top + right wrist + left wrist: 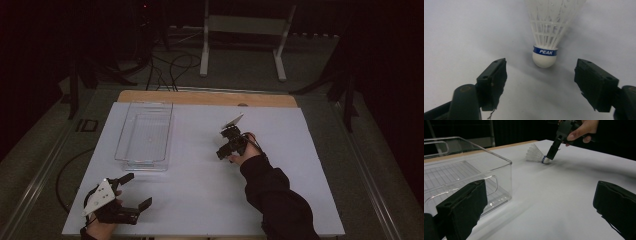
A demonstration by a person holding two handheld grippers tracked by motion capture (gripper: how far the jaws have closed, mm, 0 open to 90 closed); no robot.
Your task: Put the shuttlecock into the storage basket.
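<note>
The shuttlecock lay on its side on the white table, to the right of the clear plastic bin. The right gripper hovered at its cork end, jaws apart, gripping nothing. The left gripper rested released near the table's front corner.

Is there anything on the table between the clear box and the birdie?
No, nothing. In the left gripper view, bare white table runs from the clear box to the birdie, where the right hand-held gripper reaches its tip.
</note>
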